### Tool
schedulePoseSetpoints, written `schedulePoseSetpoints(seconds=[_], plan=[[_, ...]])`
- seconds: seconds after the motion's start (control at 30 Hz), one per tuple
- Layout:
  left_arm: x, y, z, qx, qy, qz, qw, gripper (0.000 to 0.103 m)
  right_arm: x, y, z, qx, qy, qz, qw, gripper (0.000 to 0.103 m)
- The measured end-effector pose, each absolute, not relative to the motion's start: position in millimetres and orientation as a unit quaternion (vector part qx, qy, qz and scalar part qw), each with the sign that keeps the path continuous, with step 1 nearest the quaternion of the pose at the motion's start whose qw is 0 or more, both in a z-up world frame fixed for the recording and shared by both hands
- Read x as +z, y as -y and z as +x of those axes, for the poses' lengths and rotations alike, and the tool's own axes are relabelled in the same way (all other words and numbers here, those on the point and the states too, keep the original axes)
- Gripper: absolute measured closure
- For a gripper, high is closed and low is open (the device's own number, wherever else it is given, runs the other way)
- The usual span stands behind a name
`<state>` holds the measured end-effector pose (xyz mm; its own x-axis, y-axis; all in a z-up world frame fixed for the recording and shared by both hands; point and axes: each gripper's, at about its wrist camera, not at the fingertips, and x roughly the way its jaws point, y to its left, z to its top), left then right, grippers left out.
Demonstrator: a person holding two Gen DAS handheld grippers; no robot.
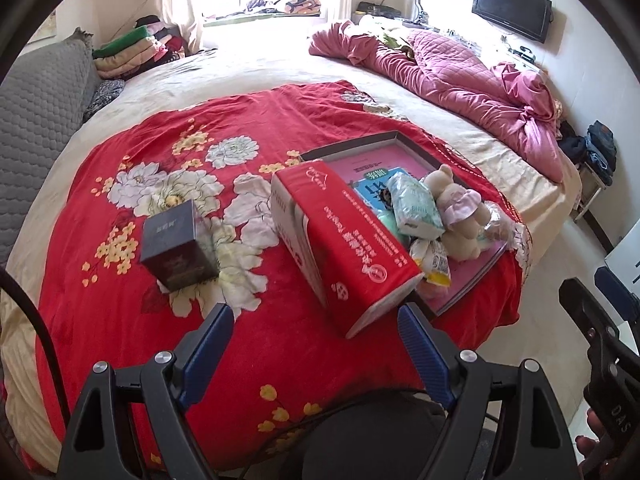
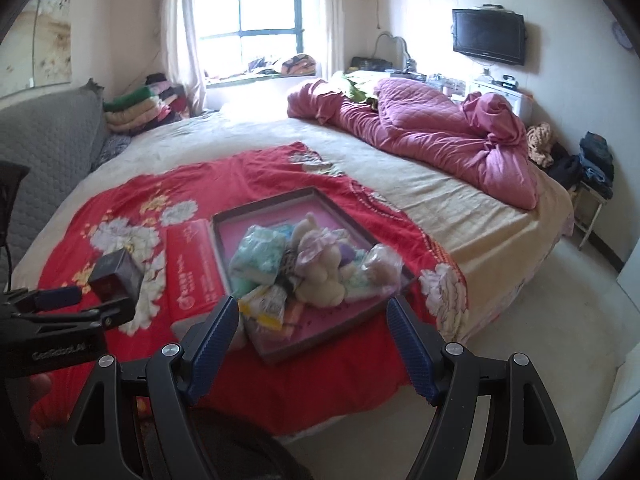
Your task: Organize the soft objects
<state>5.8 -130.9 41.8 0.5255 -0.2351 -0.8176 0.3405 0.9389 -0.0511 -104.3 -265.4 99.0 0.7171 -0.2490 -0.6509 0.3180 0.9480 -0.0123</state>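
Observation:
A shallow pink-lined tray (image 1: 472, 276) (image 2: 224, 220) lies on the red flowered blanket (image 1: 200, 184) (image 2: 132, 196). In it lie a cream teddy bear in a pink dress (image 1: 456, 208) (image 2: 320, 264), a mint tissue pack (image 1: 414, 204) (image 2: 258, 256) and several small packets. A red box (image 1: 352, 248) (image 2: 192, 268) leans against the tray's left side. A dark box (image 1: 178, 246) (image 2: 116, 276) stands further left. My left gripper (image 1: 316, 324) is open and empty, just short of the red box. My right gripper (image 2: 312, 316) is open and empty, at the tray's near edge.
The bed holds a crumpled pink quilt (image 1: 460, 76) (image 2: 432, 128) at the far right. Folded blankets (image 1: 136, 48) (image 2: 140, 104) are stacked by the grey headboard (image 1: 36, 112). A television (image 2: 488, 36) hangs on the right wall. Pale floor (image 2: 540, 320) lies to the right of the bed.

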Motion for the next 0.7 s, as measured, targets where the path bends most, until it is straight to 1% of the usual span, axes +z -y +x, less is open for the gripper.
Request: schedulePoseSetpoints(seconds=[0.27,0.7], plan=[[37,127,-11,-0.163,-0.463,0.057,0.869,0.019,90,256,-112,-0.148,-0.362,0.06,0.918,0.025],[32,129,-23,-0.156,-0.468,0.067,0.867,0.02,90,249,-120,-0.148,-0.359,0.057,0.92,0.025]])
